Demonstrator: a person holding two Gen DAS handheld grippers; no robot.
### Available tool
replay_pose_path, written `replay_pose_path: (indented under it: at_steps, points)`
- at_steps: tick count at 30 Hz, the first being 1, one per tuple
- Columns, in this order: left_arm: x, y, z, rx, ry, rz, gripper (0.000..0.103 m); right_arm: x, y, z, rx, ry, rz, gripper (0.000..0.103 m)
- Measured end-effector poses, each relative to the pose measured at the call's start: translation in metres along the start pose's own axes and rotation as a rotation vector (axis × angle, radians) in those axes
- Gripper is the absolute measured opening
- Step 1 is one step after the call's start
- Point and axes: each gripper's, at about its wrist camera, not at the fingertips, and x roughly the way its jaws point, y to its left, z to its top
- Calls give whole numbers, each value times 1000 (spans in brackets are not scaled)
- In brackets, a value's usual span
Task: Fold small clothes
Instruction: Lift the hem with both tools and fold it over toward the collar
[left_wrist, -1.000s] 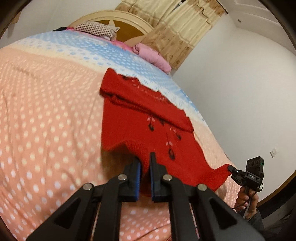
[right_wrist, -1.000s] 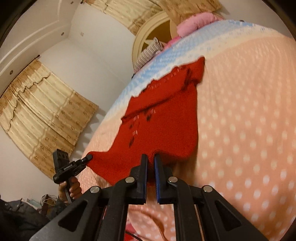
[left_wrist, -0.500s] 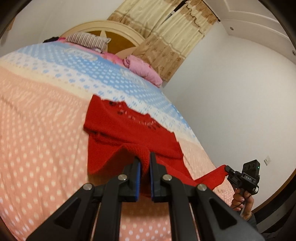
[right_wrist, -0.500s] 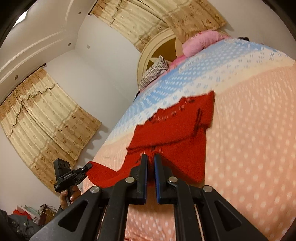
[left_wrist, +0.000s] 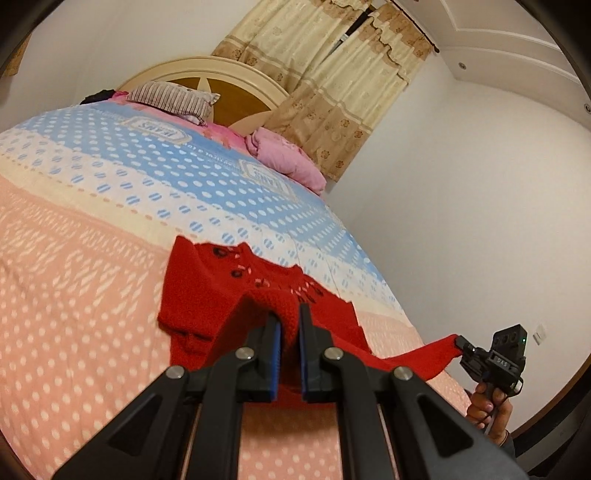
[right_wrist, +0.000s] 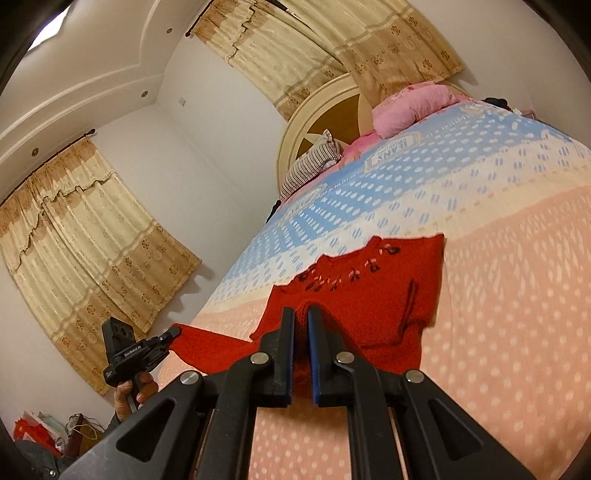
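We have the red knitted sweater by its near hem, one corner in each claw. The left claw is pinched shut on a bunched fold of the hem, and the right claw is closed just as tightly on the opposite corner; in each view the other claw shows off to the side with a taut red strip of knit running to it. The upper half of the sweater, with its dark buttons and pale embroidery, lies flat on the peach part of the polka-dot bedspread, just short of the blue band, while the lower half is lifted off the bed between our hands.

We judge this to be the bottom-to-top fold, about midway. To do it well we should carry both corners forward at the same height and pace, so the hem stays straight and parallel to the neckline. We should keep gentle tension between the claws, since loose knit sags and would land in wrinkles. Lowering the hem onto the shoulder line before letting go should keep the flat half from dragging towards the striped pillow.
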Motion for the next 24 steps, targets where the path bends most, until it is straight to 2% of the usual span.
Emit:
replay_pose_path:
  at_steps: [11,16,24]
  points:
    - [40,11,42,0,-21,52,8,43,-11,50,2,-8,-36,6]
    - [65,17,57,10,4,75,8,63,-23,70,12,-9,-75,6]
    - [114,28,67,56,67,150,8,99,-45,96,33,-6,-151,6]
